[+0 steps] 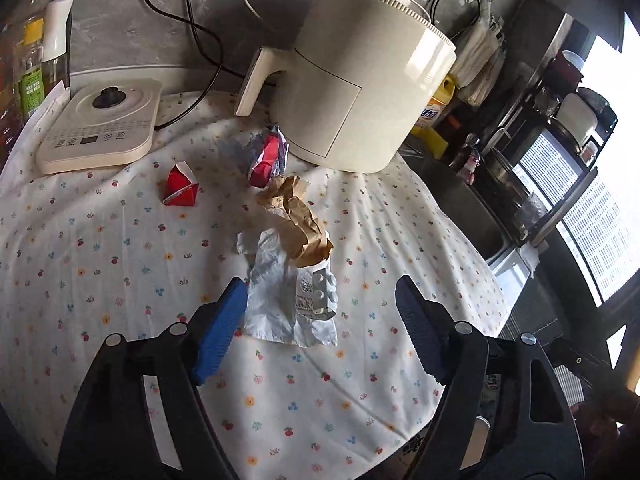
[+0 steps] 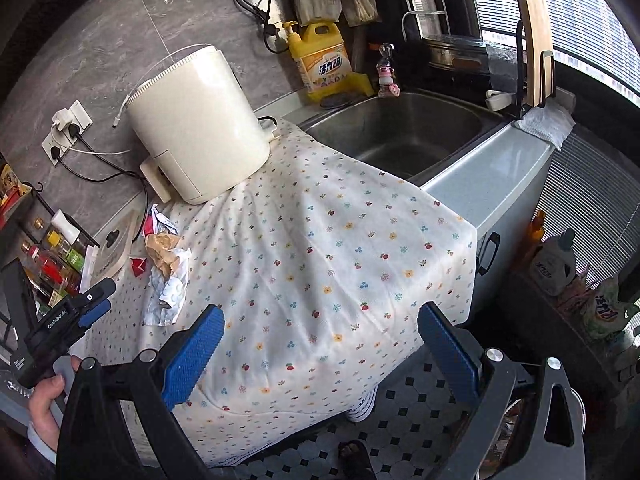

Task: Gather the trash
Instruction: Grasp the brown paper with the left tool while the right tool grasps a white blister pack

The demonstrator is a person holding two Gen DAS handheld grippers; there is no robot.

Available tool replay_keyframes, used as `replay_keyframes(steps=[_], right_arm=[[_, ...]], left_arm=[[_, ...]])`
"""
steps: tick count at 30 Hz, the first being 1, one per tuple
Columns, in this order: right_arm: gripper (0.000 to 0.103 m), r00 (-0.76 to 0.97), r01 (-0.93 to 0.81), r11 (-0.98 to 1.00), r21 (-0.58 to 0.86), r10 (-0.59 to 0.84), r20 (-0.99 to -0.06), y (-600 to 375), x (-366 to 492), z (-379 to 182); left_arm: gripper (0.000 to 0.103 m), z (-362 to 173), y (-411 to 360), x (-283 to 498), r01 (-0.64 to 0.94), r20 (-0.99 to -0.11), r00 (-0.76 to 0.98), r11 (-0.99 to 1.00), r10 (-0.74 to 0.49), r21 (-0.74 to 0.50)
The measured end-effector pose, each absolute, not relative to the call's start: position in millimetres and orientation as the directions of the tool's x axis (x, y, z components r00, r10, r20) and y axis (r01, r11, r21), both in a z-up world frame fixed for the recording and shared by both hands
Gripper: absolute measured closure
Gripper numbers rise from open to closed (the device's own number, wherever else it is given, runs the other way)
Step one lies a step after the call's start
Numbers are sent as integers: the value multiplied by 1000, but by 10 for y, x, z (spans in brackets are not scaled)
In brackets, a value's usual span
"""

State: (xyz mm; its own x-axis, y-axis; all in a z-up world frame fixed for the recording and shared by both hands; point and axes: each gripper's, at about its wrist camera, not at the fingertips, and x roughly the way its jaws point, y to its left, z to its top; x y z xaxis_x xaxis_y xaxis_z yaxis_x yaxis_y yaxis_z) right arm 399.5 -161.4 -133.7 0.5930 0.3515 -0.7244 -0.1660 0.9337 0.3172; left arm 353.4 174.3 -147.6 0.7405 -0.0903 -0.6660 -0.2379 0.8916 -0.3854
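White crumpled paper (image 1: 280,300) is seen lying on the flowered cloth (image 1: 100,248), directly ahead of the left gripper (image 1: 322,300) and between the lines of its two spread blue pads; nothing is held. A blister pack (image 1: 316,294) rests on that paper, slightly toward the right pad. The paper's long axis runs away from the fingers, toward the air fryer (image 1: 356,80), so it lies along the approach rather than across it. The left gripper is judged much the nearer; a short advance and a closing of the pads would be called for.

Taken from left to right with the white paper as landmark: a flat cream appliance base (image 1: 100,124) is set far to its left, by the wall. A red folded carton (image 1: 180,188) lies beyond and to the left, well apart. A brown paper bag (image 1: 296,220) touches the paper's far end and overlaps it, and a red-and-white wrapper (image 1: 268,156) lies beyond that, just beside the air fryer. The brown bag could be dragged along with the paper.

In the right wrist view the right gripper (image 2: 320,344) is held with pads apart and empty over bare cloth, well to the right of the white paper, with the sink (image 2: 400,132) farther right.
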Motion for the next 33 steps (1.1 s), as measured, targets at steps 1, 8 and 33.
replay_keyframes(steps=[1,8,33], right_arm=[[8,593,-158,936,315,345,-727,-1590,4018,-1348],[9,588,-115,948,298,307,-749,-1444,4107,-1401],[23,442,-389,872,298,460,-770,-39,4431,-1449]], left_arm=[[29,-1485,1774,3591,-233,-667,739,892,-96,-387],[37,-1618,1886,4029,-203,-686,718,909,-115,-365],[84,-1461,2511,3787,-252,-651,755,879,-83,-405]])
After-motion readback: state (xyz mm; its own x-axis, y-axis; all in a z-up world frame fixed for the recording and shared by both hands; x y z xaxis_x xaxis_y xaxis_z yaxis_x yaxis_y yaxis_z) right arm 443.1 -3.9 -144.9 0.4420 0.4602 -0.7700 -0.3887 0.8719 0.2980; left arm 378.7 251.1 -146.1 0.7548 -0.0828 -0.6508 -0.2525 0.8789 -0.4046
